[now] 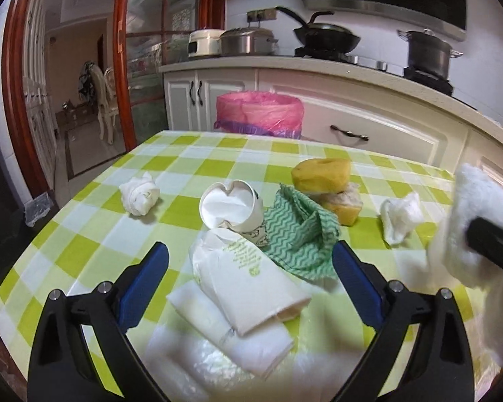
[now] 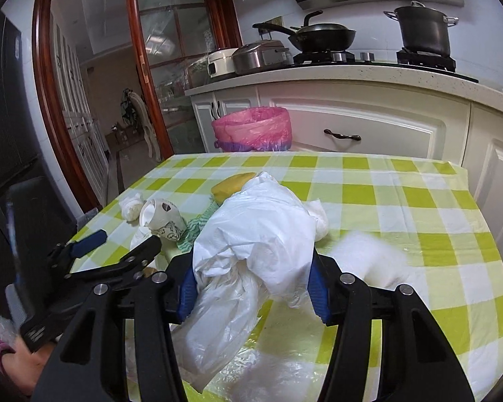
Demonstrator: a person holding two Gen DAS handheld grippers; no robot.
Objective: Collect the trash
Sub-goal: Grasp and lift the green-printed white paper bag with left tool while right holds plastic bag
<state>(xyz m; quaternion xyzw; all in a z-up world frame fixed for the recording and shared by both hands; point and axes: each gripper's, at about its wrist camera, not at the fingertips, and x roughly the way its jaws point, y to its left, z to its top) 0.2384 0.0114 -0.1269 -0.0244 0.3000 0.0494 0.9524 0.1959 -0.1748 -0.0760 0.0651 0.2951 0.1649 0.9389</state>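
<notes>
Right gripper (image 2: 253, 288) clamped a crumpled white plastic bag (image 2: 261, 234), held above the checked table (image 2: 402, 207) | left gripper (image 1: 249, 261) stood wide open, empty, over a folded white bag (image 1: 251, 288) | pink-lined bin (image 1: 260, 114) stood beyond the table's far edge
</notes>
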